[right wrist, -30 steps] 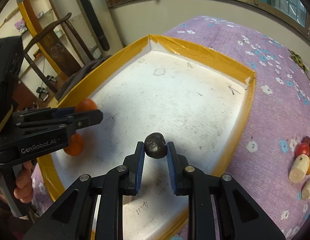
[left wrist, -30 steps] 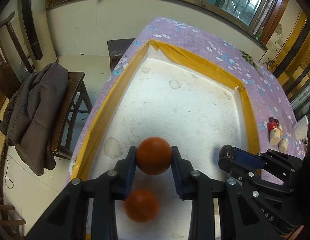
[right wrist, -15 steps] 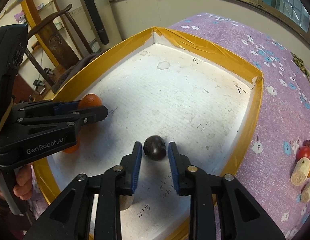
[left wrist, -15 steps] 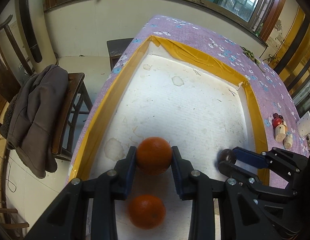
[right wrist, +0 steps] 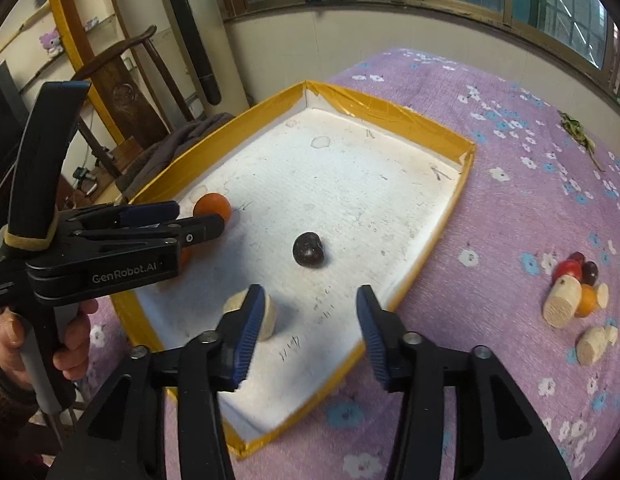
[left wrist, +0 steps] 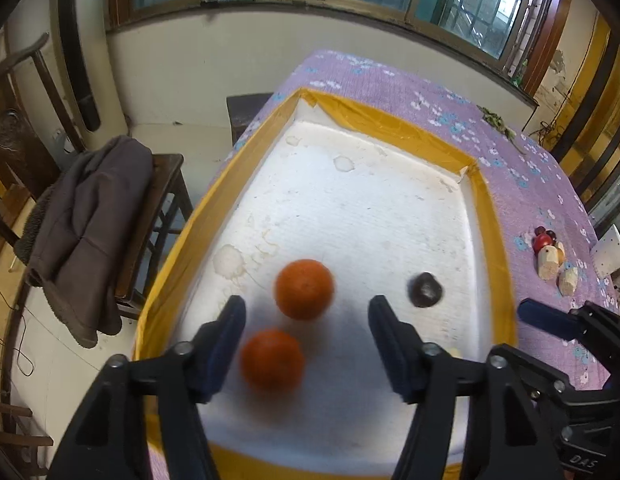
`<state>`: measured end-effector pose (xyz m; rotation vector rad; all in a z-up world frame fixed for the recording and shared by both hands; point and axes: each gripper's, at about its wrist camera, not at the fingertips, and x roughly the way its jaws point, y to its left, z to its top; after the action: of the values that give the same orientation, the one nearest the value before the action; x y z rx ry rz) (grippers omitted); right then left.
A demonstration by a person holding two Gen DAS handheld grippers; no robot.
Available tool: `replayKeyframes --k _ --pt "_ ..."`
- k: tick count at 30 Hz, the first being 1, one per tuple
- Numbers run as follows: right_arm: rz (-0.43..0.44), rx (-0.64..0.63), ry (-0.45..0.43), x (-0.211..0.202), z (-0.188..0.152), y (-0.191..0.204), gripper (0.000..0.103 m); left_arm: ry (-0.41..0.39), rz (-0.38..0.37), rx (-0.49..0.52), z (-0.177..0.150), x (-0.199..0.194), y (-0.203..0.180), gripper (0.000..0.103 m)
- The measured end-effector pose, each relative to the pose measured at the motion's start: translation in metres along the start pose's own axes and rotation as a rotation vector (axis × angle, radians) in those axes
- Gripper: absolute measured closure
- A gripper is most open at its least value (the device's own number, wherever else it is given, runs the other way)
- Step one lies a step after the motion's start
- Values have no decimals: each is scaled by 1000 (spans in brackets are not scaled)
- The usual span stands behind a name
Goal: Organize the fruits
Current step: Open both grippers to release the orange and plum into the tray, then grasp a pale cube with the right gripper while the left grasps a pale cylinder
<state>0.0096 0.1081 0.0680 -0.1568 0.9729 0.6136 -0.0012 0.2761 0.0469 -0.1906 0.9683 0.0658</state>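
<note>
Two oranges [left wrist: 304,289] lie near the tray's [left wrist: 394,124] left wall, a dark fruit [right wrist: 308,249] toward its right wall, all untouched. The left tongs [left wrist: 305,318] and right tongs [right wrist: 310,312] are opening, empty, above the purple-clothed tabletop [right wrist: 510,216].

"GenRobot.AI" stands in pale letters on the black side of the left gripper [right wrist: 197,222], at about nine o'clock in the right wrist view. "DAS" shows on the body of the right gripper [left wrist: 546,320], at about four o'clock in the left wrist view. Pen marks on the tray [right wrist: 390,208] floor are illegible.
</note>
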Motion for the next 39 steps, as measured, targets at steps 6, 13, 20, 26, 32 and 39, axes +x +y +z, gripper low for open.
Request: replayKeyframes --k 6,13,20,26,32,39 --pt "-24 43 -61 -31 -13 -24 25 -30 2 9 -7 -18 -31 25" --pt "-72 98 -50 -53 -40 -62 17 -37 -18 67 -15 -29 -80 19" --pt "-167 195 -44 -73 -76 -119 17 -15 -67 148 -24 -29 -136 15" --pt "-252 312 -21 -79 -93 -189 17 12 -61 223 -31 -22 -172 14" --pt "-195 359 -46 -69 -84 -231 17 54 -46 250 -35 -13 -190 14" --pt "-152 271 -25 -39 -71 -233 38 74 -23 269 -30 0 -210 14"
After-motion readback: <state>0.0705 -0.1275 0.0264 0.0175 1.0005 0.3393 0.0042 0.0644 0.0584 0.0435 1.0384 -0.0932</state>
